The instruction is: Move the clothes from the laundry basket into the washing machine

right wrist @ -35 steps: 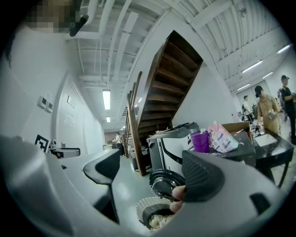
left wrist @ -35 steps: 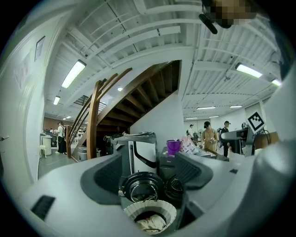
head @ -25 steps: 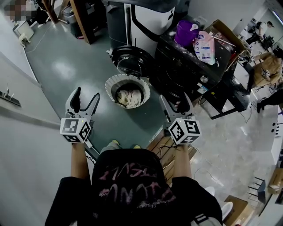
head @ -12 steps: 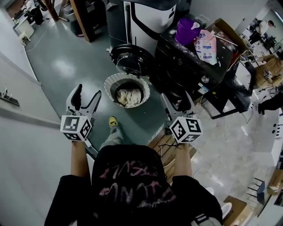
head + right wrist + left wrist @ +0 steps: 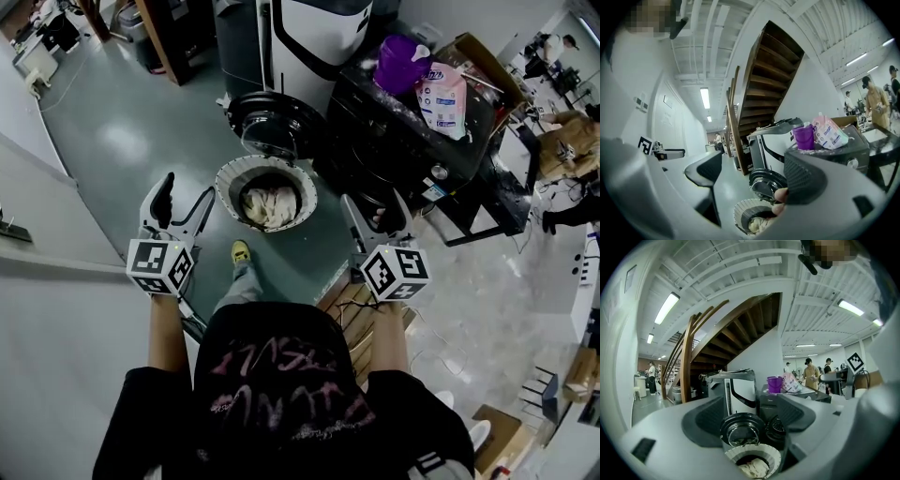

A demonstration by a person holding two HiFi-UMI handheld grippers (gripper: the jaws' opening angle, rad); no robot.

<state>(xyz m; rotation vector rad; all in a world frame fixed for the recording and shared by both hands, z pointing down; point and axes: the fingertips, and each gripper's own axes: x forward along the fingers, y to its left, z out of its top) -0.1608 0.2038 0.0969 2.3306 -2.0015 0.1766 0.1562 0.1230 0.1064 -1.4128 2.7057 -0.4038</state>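
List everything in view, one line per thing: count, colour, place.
laundry basket: one, white, on the floor ahead of the person
clothes: one heap, cream, inside the laundry basket
washing machine: one, black, right of the basket
door: one, black, round, swung open just beyond the basket
jug: one, purple, on top of the washing machine
pouch: one, pink and white, beside the jug
cardboard box: one, brown, behind the pouch
shoe: one showing, yellow, on the floor near the basket
left gripper: one, grey, jaws open and empty
right gripper: one, grey, jaws open and empty
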